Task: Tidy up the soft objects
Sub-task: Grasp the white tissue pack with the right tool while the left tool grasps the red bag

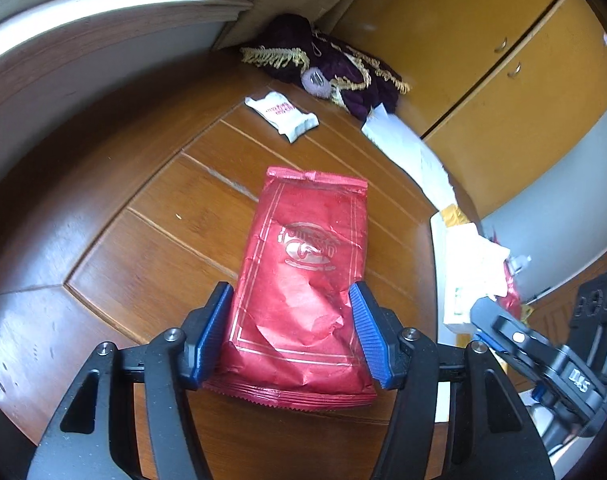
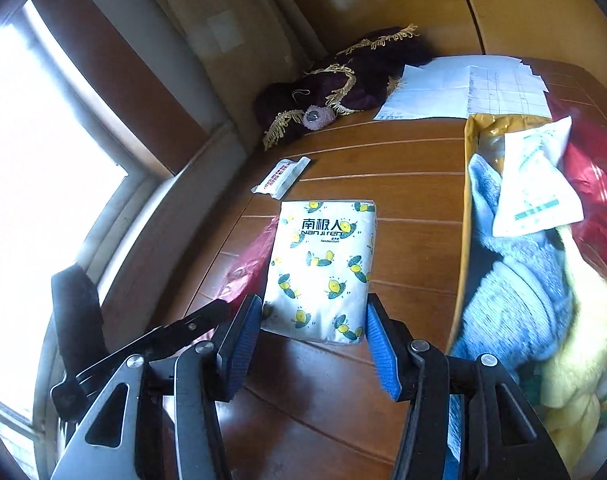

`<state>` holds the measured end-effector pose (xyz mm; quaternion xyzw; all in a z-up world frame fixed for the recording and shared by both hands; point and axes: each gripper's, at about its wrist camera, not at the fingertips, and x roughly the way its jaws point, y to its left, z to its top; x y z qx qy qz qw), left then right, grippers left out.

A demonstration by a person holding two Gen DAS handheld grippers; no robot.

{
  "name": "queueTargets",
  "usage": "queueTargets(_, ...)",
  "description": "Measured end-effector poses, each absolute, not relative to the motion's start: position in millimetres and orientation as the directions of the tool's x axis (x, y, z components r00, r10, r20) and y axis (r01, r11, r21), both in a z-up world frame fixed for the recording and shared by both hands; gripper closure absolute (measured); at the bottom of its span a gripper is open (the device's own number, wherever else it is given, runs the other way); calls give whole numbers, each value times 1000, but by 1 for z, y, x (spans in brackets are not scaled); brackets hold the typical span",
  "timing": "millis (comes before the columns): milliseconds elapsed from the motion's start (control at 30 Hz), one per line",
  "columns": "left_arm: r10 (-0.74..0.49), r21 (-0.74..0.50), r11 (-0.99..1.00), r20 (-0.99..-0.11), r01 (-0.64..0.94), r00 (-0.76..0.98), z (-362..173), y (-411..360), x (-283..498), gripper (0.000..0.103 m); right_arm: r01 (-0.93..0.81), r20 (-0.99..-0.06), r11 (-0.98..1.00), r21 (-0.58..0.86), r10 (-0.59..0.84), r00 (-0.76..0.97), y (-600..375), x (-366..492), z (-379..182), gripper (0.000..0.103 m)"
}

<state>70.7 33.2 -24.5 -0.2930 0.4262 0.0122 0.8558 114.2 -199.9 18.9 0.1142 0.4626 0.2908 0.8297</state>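
Red foil pouch lies on the wooden surface, its near end between the parted fingers of the left gripper. Right gripper is also spread, straddling a bee-printed tissue pack just left of a box of towels.

I see a glossy wooden worktop, a crinkled shiny red foil bag, a smooth plastic tissue pack, and ribbed blue rubber-like claw pads.
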Motion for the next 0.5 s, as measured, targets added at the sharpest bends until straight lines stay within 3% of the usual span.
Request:
queueTargets(267,-60,-259,932,-800,-255,596,-27,-6,75,45,-381,-705,802,461,591,392,-207,111,15,50)
queueTargets(500,10,-147,961,-827,-233,563,-32,-20,97,32,-362,-697,802,476,594,401,-218,110,14,50)
